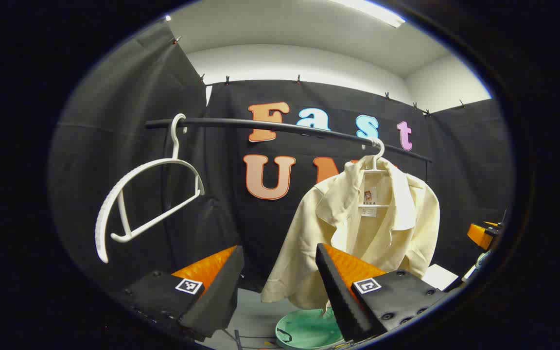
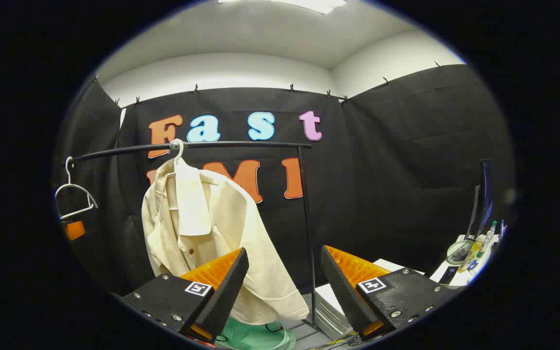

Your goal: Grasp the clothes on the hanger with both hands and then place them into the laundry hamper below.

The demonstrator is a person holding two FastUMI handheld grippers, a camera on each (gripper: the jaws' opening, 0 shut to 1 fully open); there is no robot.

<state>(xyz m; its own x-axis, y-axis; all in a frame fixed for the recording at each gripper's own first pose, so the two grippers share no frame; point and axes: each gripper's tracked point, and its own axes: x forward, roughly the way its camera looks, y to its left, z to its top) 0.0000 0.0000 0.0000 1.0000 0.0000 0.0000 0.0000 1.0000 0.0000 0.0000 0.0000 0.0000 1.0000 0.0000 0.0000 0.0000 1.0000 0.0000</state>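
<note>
rail (image 1: 280, 127): black bar ahead, above both claws
left gripper (image 1: 280, 287): spread, empty; cream shirt (image 1: 358, 228) ahead-right, bare hanger (image 1: 139, 194) upper-left
right gripper (image 2: 285, 287): spread, empty; shirt ahead-left, green hamper (image 2: 255, 338) below, table clutter (image 2: 474, 248) far right

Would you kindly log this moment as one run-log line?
stage: approach | left gripper: open | right gripper: open | shirt: on hanger, ungrasped | hamper: below shirt | spare hanger: bare

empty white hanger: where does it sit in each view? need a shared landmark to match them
Left gripper view: the empty white hanger hangs large at left on the black rail, tilted, well apart from the cream shirt.
Right gripper view: it hangs small at the far left end of the rail, left of the shirt.
Shared landmark: the cream shirt on its own hanger, with the green hamper below it.
</note>
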